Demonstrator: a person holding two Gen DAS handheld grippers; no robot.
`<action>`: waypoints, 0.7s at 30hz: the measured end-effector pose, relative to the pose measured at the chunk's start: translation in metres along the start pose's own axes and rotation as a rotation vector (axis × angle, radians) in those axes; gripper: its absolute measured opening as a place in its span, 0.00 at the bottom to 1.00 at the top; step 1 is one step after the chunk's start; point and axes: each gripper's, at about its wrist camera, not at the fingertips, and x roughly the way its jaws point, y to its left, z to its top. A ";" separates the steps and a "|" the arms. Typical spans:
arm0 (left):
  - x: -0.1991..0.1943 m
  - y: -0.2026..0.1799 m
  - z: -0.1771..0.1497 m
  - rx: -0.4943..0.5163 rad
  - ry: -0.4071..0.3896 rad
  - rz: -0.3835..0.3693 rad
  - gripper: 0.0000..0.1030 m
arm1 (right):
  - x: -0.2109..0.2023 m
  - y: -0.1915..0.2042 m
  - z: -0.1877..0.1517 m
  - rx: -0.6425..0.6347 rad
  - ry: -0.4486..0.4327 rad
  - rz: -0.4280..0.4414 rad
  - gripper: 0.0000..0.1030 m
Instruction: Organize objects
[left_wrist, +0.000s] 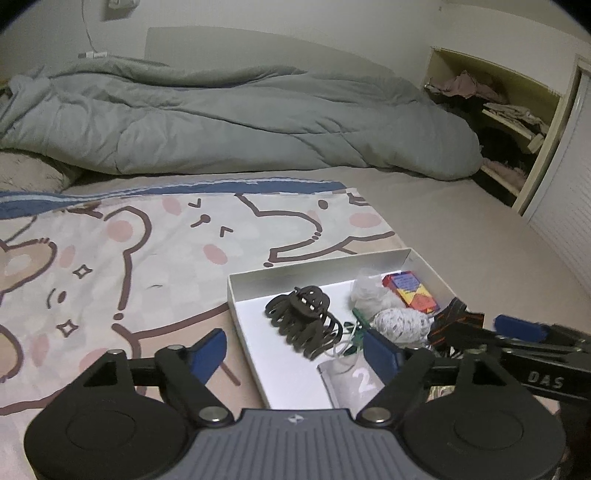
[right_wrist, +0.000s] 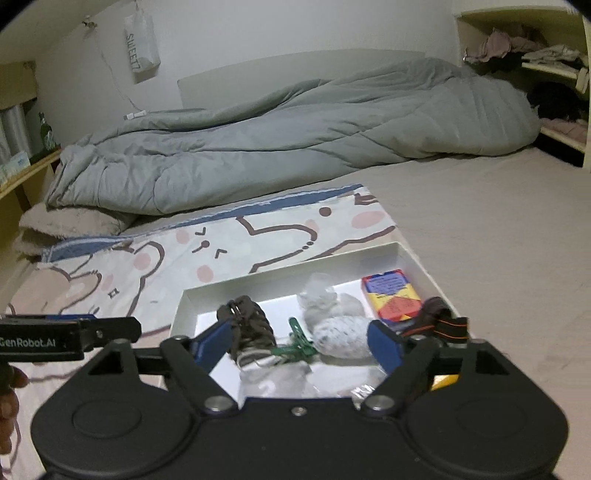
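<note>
Bedding printed with cartoon bears (left_wrist: 155, 258) carries a shallow white box (left_wrist: 295, 273) just ahead of both tongs. The left tongs (left_wrist: 295, 350) and right tongs (right_wrist: 299, 341) stand wide apart, gripping nothing. Beyond the tips lie a dark hair claw (left_wrist: 303, 317), a green clip (right_wrist: 297, 341) and a colourful card box (right_wrist: 391, 299).

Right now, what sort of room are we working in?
Most likely a bedroom: a rumpled grey duvet lies on a bed, with clothes piled on open shelves beside it.
</note>
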 end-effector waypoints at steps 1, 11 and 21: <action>-0.003 -0.001 -0.002 0.006 -0.001 0.007 0.83 | -0.004 -0.001 -0.001 -0.008 -0.001 -0.003 0.83; -0.033 -0.014 -0.022 0.044 -0.027 0.051 0.94 | -0.048 0.000 -0.018 -0.042 -0.013 -0.053 0.94; -0.063 -0.018 -0.037 0.074 -0.045 0.074 0.94 | -0.085 0.010 -0.025 -0.072 -0.059 -0.141 1.00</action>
